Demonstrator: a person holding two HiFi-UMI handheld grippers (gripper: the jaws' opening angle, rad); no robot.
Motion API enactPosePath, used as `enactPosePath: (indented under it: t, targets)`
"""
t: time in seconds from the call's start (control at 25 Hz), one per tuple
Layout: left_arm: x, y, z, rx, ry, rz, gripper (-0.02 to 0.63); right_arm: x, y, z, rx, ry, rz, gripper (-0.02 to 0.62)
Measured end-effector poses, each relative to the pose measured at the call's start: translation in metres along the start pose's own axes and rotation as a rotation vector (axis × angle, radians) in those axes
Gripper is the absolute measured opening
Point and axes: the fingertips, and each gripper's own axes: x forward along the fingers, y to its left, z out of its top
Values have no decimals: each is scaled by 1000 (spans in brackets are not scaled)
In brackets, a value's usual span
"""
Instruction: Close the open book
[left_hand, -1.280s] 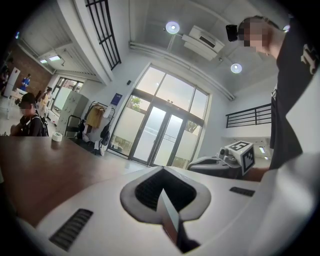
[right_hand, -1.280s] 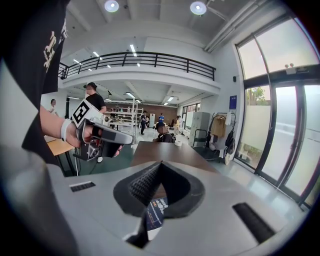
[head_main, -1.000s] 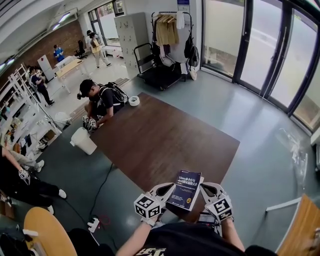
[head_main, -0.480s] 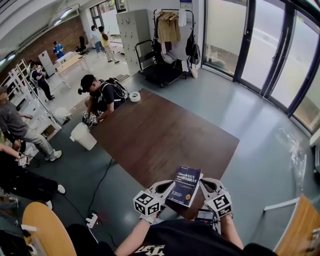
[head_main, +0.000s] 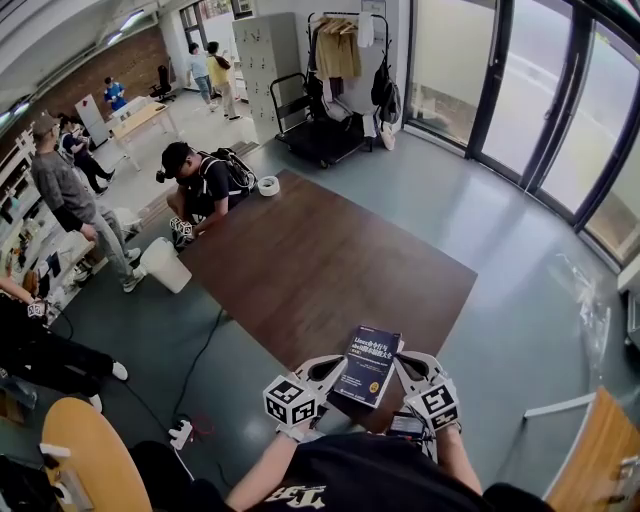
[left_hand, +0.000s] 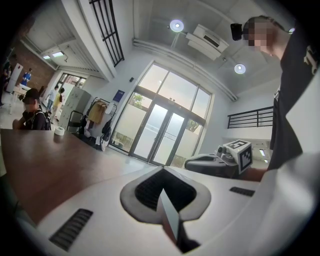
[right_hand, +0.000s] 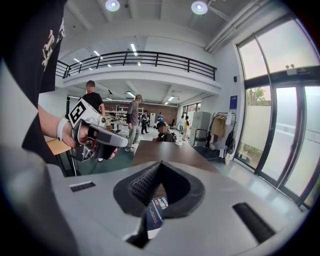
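Right, closest to me the blue book (head_main: 367, 365) is closed, front cover up, caught between both tools at the near edge of the brown bench (head_main: 320, 260). I cannot tell whether it rests on the wood. My left tongs (head_main: 322, 374) are shut on its left edge, and their own view shows a thin pale sliver pinched edge-on. My right tongs (head_main: 408, 368) are clamped on the right edge, with a strip of blue printed cover between the pads. Down to my left are a round wooden table (head_main: 85, 455) and a white power strip (head_main: 180, 432) on the floor. At the bench's far end a person (head_main: 200, 185) crouches near a white bucket (head_main: 165, 265) and a roll of tape (head_main: 268, 185). Beyond stands a clothes rack (head_main: 335, 60).
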Motion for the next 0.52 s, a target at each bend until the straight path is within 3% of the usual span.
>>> enactPosePath:
  t: [0.52]
  targets:
    - [7,3,-4,-11,18,-8,6,5,-6,-2,6,1,0,-11]
